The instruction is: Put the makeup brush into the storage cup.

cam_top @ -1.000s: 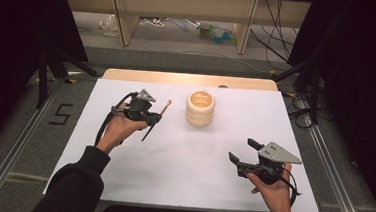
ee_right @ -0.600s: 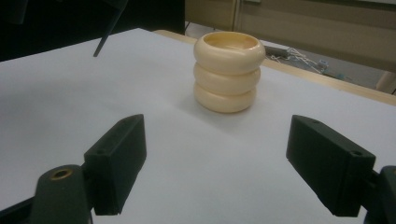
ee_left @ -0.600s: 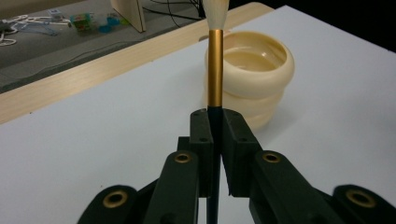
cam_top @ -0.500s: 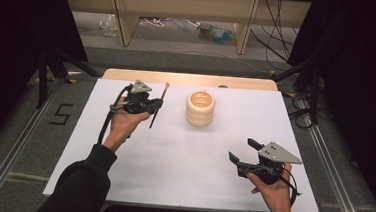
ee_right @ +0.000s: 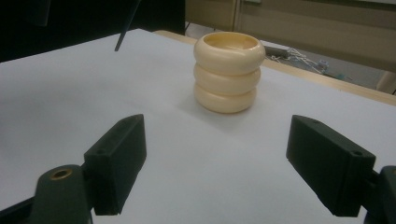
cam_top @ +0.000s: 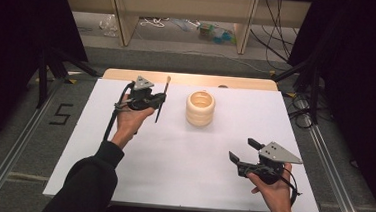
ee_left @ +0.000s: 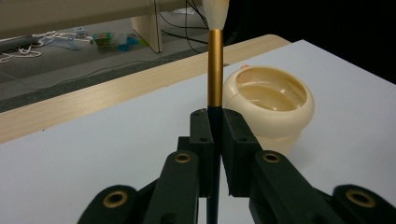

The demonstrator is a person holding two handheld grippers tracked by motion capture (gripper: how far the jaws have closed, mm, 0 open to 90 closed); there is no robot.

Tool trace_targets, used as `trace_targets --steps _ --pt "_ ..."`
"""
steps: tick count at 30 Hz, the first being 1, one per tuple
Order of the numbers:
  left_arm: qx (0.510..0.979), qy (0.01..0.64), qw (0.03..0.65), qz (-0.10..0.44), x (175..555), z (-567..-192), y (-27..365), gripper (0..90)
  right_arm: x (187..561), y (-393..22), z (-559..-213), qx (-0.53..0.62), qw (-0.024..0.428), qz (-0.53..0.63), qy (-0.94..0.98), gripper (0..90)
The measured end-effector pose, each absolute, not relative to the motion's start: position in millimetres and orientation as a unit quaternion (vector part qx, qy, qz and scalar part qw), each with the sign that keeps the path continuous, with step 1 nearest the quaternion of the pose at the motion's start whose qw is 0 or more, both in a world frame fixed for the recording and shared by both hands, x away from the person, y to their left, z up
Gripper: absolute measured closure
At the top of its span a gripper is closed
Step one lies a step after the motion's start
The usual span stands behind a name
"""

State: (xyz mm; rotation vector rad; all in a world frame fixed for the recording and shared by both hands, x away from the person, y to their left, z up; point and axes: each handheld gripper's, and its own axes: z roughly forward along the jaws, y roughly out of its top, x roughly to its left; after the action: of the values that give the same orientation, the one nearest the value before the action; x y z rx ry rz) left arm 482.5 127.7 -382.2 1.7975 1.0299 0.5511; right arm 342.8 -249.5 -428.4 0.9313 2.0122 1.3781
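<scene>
A brush (cam_top: 166, 87) with a black handle, a gold ferrule and pale bristles is clamped in my left gripper (cam_top: 159, 100), left of the pot and raised off the table. In the left gripper view the brush (ee_left: 215, 65) rises bristles-up between the shut jaws of the left gripper (ee_left: 215, 126). A cream ribbed pot (cam_top: 200, 108) stands upright at the table's middle back; its open mouth (ee_left: 268, 100) looks empty. My right gripper (cam_top: 243, 150) sits near the front right, open and holding nothing. In its own view the right gripper (ee_right: 215, 158) faces the pot (ee_right: 229, 72).
The white table top (cam_top: 171, 175) has a wooden strip (cam_top: 188, 79) along its far edge. Beyond it are shelf legs, cables and litter on the floor. Metal rails run along both sides, and a "5" (cam_top: 61, 113) is marked on the floor at left.
My left hand has shifted a little toward the table's far side with the brush, and the brush now stands steeper. The right hand has stayed put.
</scene>
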Motion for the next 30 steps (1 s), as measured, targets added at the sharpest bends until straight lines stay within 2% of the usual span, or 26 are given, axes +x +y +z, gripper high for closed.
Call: trace_targets --steps 10,30 --pt "0.719 0.425 0.507 0.212 488 -383 120 83.4 343 -249 -428 0.344 0.263 0.511 0.743 20.9" --pt "0.705 0.400 0.541 0.226 500 -366 94 83.4 342 -249 -428 0.343 0.259 0.510 0.745 20.9"
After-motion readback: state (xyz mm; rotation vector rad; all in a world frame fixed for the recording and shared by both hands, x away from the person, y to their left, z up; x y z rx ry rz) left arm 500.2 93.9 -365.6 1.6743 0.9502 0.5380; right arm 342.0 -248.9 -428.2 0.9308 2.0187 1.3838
